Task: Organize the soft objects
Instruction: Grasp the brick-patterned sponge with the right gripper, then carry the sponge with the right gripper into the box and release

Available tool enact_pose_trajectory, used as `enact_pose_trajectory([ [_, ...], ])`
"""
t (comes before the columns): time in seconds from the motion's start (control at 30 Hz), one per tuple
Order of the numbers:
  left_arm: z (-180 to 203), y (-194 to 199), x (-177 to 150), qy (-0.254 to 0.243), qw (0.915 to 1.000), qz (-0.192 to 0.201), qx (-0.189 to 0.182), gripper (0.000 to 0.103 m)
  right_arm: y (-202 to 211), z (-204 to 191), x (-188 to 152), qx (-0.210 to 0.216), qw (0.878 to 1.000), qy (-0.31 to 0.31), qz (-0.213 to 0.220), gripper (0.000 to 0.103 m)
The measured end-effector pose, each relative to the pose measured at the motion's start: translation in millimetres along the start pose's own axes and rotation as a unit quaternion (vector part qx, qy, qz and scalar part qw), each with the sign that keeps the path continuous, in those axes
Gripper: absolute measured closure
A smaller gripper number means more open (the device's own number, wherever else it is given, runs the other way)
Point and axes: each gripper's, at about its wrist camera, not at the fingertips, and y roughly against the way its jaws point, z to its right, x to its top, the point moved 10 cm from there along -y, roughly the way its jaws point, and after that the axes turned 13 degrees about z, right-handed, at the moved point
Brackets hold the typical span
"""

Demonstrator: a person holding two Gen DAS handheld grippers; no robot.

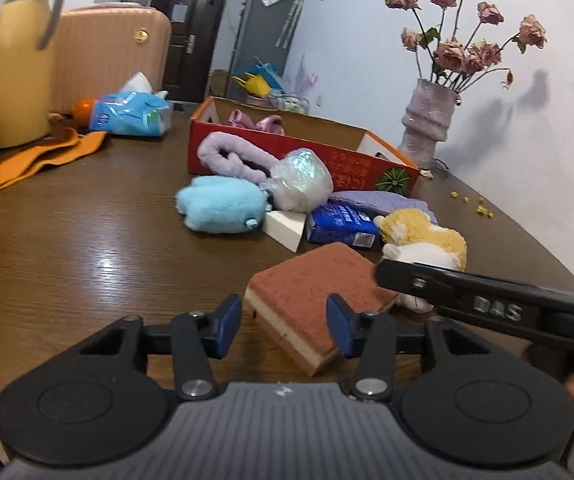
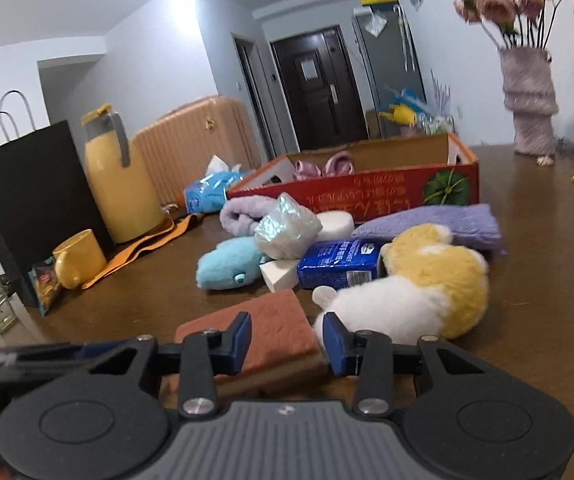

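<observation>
A sponge (image 1: 311,292) with a brick-red top and a cream underside lies on the brown table close in front. My left gripper (image 1: 284,326) straddles its near corner with the pads apart and table showing beside the left pad. My right gripper (image 2: 287,340) is open over the sponge (image 2: 271,328), its right pad beside a yellow-and-white plush (image 2: 427,284). One of its fingers (image 1: 427,284) reaches in from the right. Behind lie a blue plush (image 1: 223,208), a white foam wedge (image 1: 285,228), a blue tissue pack (image 1: 341,222), a clear bag (image 1: 303,180), a lilac fluffy roll (image 1: 231,156) and a purple cloth (image 1: 383,200). A red cardboard box (image 1: 327,160) stands open behind them.
A vase of dried roses (image 1: 427,120) stands at the back right. On the left are a yellow thermos (image 1: 15,72), an orange cloth (image 1: 39,160), a wipes pack (image 1: 131,114), a yellow mug (image 2: 75,258) and a black paper bag (image 2: 35,200). A pink suitcase (image 1: 107,56) stands behind.
</observation>
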Motion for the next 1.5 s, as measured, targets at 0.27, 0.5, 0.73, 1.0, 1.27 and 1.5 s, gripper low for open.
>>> enact_pose_trajectory([
  [0.27,-19.8,-11.3,3.2,0.036,0.9992,-0.012,-0.012,0.067,-30.7,2.5,-9.1,0.019,0.998,-0.041,-0.040,0.068],
  [0.5,-26.4,6.4,2.8,0.050,0.9979,-0.022,-0.036,0.071,3.6,-19.2,-22.2,0.032,0.997,-0.058,-0.049,0.073],
  [0.73,-31.6,5.6,5.0,0.063,0.9969,-0.034,-0.032,0.070,5.2,-5.5,-12.1,0.015,0.997,-0.074,-0.036,0.071],
  [1.0,-28.5,15.5,-3.8,0.082,0.9941,-0.052,-0.048,0.072,2.3,-9.7,-20.8,0.032,0.993,-0.100,-0.054,0.076],
  [1.27,-17.5,31.2,12.9,0.075,0.9956,-0.016,-0.054,0.081,21.6,-16.6,-12.5,0.032,0.994,-0.100,-0.034,0.082],
  [1.5,16.2,-5.1,78.9,0.032,0.9945,0.035,-0.094,0.081,22.1,-1.7,49.5,0.018,0.997,-0.072,0.035,0.082],
])
